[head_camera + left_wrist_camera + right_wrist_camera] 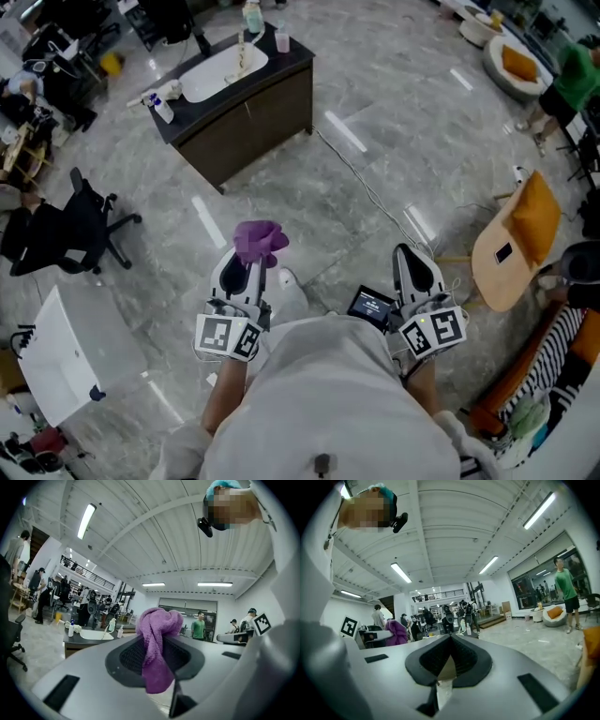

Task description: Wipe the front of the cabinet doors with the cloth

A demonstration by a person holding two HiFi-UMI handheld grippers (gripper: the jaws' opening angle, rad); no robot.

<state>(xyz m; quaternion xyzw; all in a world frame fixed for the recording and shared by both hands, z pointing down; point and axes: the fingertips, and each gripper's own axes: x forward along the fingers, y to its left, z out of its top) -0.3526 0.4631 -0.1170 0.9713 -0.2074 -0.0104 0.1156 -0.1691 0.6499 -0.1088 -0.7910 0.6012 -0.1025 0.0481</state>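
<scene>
The left claw [242, 267] is clamped on the purple cloth [258, 241], lower centre of the head view; the right claw [416, 265] is closed on nothing. The cabinet [253, 108] stands well apart, upper left

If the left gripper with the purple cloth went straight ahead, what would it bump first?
Probably the sink cabinet, after crossing open floor, though depth is hard to judge.

Three views, sink cabinet [251, 124] ahead
</scene>
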